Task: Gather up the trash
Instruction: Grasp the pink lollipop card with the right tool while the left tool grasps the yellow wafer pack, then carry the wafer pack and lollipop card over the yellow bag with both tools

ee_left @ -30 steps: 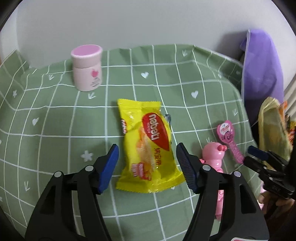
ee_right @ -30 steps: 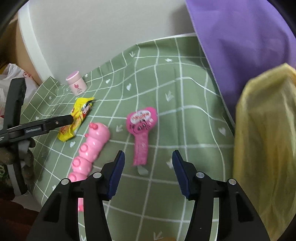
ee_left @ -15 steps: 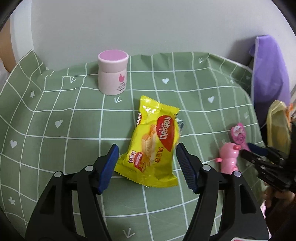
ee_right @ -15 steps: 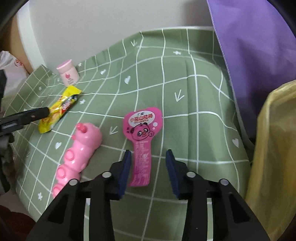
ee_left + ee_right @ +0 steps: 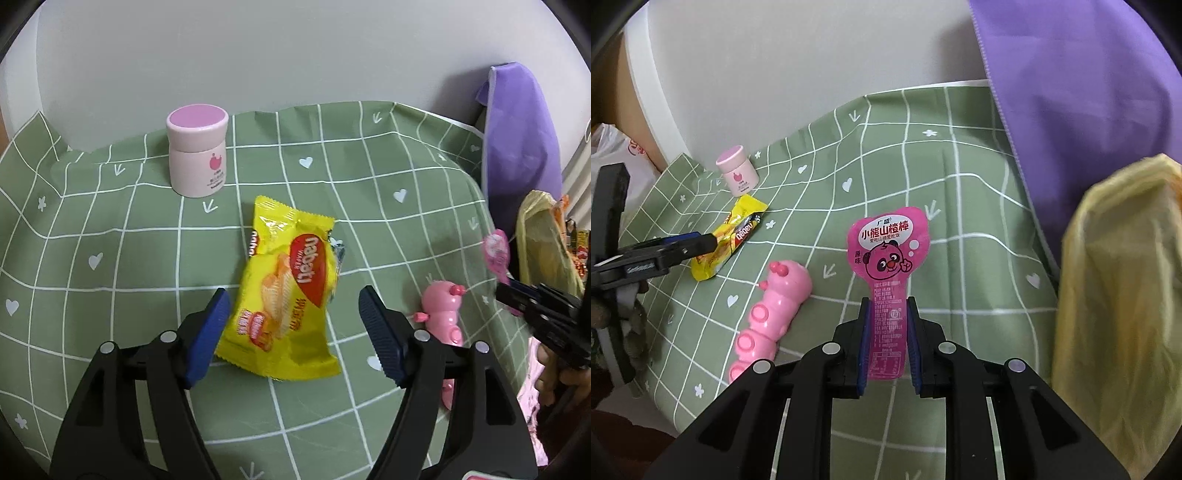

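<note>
We see the right gripper (image 5: 888,336) closing on the pink wrapper (image 5: 888,258) stem, pads touching it, left gripper (image 5: 291,325) opening astride the yellow wrapper (image 5: 288,291) on the green cloth (image 5: 110,240), pads clear

Our right tongs (image 5: 887,334) are closing on the stem of the pink wrapper (image 5: 889,266), which sits between the blue pads (image 5: 863,343). Left of it on the green cloth (image 5: 979,236) we see a pink caterpillar toy (image 5: 772,317), and farther off the yellow packet (image 5: 731,236) and a pink jar (image 5: 737,175). A yellow bag (image 5: 1119,295) fills our right.
</note>
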`<action>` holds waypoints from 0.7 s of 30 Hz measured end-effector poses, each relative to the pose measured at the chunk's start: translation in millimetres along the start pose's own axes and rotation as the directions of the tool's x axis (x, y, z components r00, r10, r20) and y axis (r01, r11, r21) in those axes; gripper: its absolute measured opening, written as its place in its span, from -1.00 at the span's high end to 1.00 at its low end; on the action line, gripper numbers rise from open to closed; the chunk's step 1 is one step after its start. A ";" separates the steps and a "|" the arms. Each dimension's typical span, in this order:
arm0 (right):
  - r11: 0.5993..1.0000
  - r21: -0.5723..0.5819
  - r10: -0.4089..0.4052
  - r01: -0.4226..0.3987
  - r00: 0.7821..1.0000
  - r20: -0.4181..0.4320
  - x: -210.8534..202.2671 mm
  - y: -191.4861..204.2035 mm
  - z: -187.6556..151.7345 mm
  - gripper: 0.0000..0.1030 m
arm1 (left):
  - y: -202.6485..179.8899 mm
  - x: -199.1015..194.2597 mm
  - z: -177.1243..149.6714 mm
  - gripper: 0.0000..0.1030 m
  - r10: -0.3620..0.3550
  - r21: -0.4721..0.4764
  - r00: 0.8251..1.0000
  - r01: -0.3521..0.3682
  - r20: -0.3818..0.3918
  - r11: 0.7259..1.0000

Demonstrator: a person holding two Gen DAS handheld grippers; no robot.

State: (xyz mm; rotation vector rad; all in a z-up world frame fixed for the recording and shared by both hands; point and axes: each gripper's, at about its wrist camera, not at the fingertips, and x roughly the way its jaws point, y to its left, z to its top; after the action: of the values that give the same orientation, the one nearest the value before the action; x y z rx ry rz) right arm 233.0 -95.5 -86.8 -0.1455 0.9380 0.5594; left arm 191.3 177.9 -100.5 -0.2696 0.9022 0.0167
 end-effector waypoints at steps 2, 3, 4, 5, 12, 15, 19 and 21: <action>1.000 0.012 -0.003 0.003 1.000 0.002 -4.5 -1.7 -3.4 0.65 | -2.6 5.9 1.1 -0.33 0.019 0.020 1.000 -0.019 -0.011 1.000; 1.000 0.018 -0.006 0.006 1.000 0.004 -7.1 -2.8 -5.3 0.65 | -4.6 8.3 1.0 -0.33 0.035 0.034 0.999 -0.035 -0.012 0.999; 1.000 0.020 -0.008 0.008 1.000 0.005 -8.7 -3.5 -6.3 0.65 | -7.5 11.5 1.1 -0.33 0.055 0.050 0.998 -0.054 -0.015 0.997; 1.000 0.022 -0.013 0.013 1.000 0.007 -10.6 -4.0 -7.3 0.65 | -7.8 13.3 1.5 -0.33 0.066 0.053 0.998 -0.065 -0.018 0.996; 0.999 0.023 -0.027 0.027 0.999 0.028 -19.4 -4.3 -5.8 0.65 | 1.1 15.3 0.9 0.14 0.044 -0.009 0.998 -0.044 -0.052 0.999; 0.999 0.012 -0.035 0.035 0.999 0.037 -22.3 -3.3 -3.6 0.65 | 3.1 13.7 -1.6 0.40 0.012 -0.015 0.998 -0.013 -0.054 1.000; 0.999 0.010 -0.035 0.035 0.998 0.049 -26.3 -2.2 -0.7 0.65 | 4.3 9.6 -3.0 0.64 -0.019 -0.034 0.999 0.017 -0.049 0.999; 0.999 0.007 -0.036 0.036 0.998 0.055 -29.3 -2.0 0.6 0.65 | 2.5 3.9 -1.7 0.65 -0.026 -0.026 0.999 0.025 -0.032 0.999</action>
State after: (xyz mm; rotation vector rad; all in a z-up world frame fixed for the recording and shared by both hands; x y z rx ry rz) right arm 220.9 -108.4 -63.4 -0.1412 0.8821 0.5249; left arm 192.1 179.5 -105.1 -0.3061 0.9310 -0.0001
